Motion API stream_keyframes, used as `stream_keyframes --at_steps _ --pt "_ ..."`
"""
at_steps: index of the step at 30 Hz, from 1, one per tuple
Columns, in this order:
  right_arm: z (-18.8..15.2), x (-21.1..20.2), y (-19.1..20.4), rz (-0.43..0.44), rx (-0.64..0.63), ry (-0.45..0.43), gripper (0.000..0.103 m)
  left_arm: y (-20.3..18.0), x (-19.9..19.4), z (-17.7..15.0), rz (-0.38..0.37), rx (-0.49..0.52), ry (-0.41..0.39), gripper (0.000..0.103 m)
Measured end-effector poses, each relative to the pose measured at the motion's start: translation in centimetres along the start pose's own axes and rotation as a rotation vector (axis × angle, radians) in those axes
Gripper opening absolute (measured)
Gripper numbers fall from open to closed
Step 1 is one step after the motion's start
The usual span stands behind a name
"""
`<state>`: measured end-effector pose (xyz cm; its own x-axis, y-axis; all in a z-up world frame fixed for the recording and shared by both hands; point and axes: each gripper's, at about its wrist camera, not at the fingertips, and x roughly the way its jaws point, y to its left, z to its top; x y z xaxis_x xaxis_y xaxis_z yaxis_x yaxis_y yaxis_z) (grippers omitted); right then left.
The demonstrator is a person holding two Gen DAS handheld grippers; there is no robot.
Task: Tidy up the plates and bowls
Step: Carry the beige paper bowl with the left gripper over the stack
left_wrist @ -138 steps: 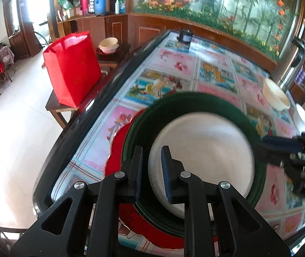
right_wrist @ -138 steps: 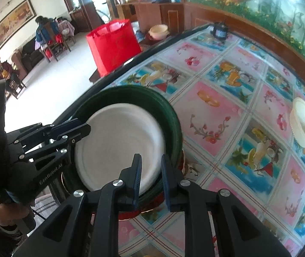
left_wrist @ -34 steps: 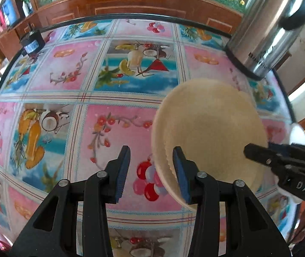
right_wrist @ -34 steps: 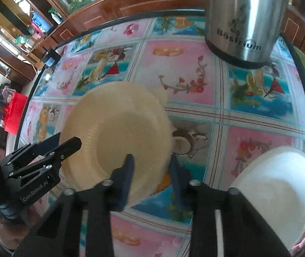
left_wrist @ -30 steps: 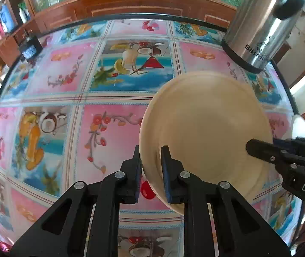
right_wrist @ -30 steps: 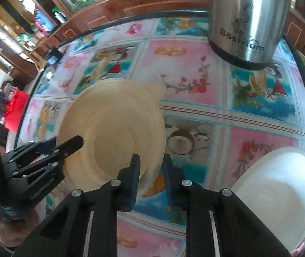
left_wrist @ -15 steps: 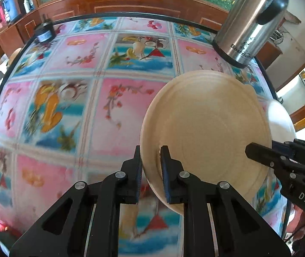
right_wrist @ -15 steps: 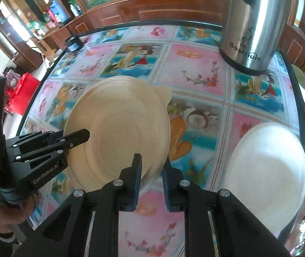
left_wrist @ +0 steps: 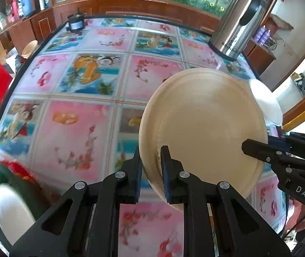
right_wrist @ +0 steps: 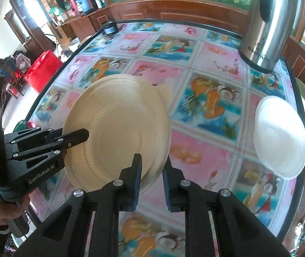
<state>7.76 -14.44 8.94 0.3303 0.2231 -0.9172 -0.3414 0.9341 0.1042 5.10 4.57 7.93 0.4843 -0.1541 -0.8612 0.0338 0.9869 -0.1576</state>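
Fruit-patterned tiles cover the counter (left_wrist: 71, 128); above it a beige paper plate (left_wrist: 203, 124) hangs, pinched at opposite rims by left claw (left_wrist: 151, 171) and right claw (right_wrist: 151, 171). Probably light and bendy, so rim grips suit it.

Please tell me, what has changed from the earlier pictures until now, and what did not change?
Both grippers left the green, white and red plate stack and closed on the beige plate: left gripper and right gripper each pinch an edge. The plate was lifted off the table and carried back toward the stack. The white bowl and steel urn stayed put.
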Motion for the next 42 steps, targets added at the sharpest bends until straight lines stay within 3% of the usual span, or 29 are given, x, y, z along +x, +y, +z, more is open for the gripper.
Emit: stream_keyframes --at_steps 10,23,30,42 --pt "-2.4 -3.0 6.7 0.021 -0.093 -0.051 0.021 3.8 -6.7 -4.2 0.030 -0.021 -0.122 0.016" --pt "-2.9 -2.8 16.3 0.088 -0.246 -0.047 0.023 12.0 -11.8 -9.0 0.090 -0.126 -0.190 0.016" --pt "-2.7 -1.0 20.4 0.122 -0.312 -0.024 0.024 15.7 -12.9 -11.0 0.117 -0.181 -0.194 0.016" --pt "-3.1 1.9 23.6 0.145 -0.353 0.037 0.026 19.1 -11.8 -12.9 0.139 -0.232 -0.165 0.016"
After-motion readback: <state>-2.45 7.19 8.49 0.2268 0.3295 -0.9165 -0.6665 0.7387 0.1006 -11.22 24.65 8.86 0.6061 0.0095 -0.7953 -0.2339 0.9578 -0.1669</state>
